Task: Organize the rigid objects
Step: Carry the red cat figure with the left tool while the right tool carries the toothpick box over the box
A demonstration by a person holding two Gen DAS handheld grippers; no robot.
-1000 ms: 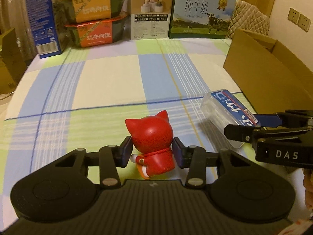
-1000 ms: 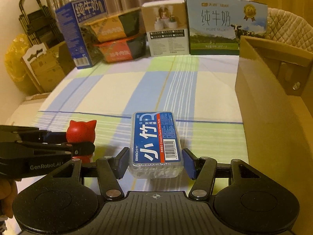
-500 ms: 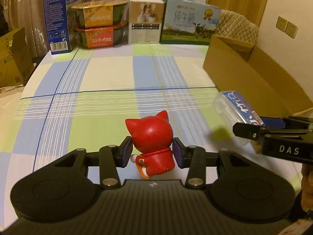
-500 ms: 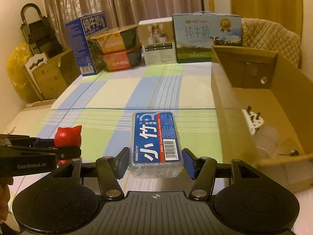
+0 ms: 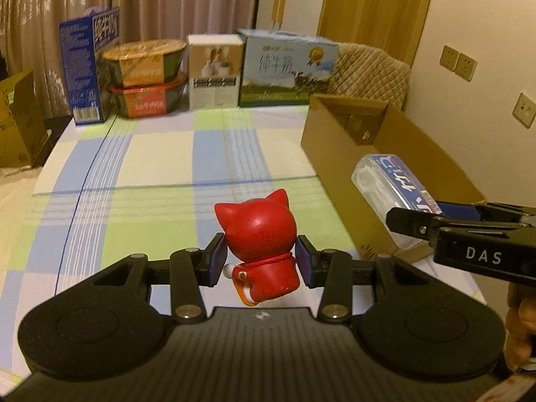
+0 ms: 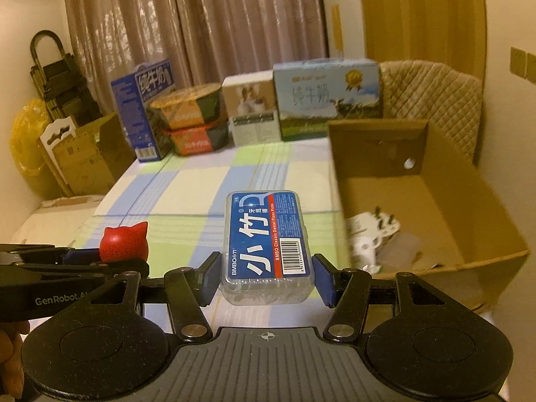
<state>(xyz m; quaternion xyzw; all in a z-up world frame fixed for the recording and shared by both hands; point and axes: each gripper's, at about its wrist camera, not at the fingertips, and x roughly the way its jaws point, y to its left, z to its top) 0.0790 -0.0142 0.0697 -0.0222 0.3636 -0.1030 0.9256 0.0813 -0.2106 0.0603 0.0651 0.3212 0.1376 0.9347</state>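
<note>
Left gripper (image 5: 258, 261) pinches a red cat figure (image 5: 259, 248), blue pads pressed on both its sides, low centre of the left view. Figure is upright, back to the camera, off the cloth (image 5: 160, 167). In the right view the same figure (image 6: 124, 242) shows at lower left, held by the left gripper (image 6: 104, 261) coming in from the left edge.

Right gripper (image 6: 266, 274) pinches a clear floss box (image 6: 266, 244) with a blue label, pads tight on its long sides, centre of the right view, label up, clear of the cloth (image 6: 201, 194). In the left view the floss box (image 5: 392, 187) sits at right, in front of the carton's near wall, with the right gripper (image 5: 415, 214) entering from the right edge.

Open carton (image 6: 435, 181) fills the right half of the right view; a white plug (image 6: 375, 231) and a clear bit lie on its floor. Carton (image 5: 335, 154) is at upper right in the left view.

Across the top: milk boxes (image 5: 288, 70), stacked bowls (image 5: 147, 77), small white box (image 5: 214, 70), curtain (image 6: 201, 26) behind. A bit of a hand (image 5: 522, 321) at the lower right edge.
</note>
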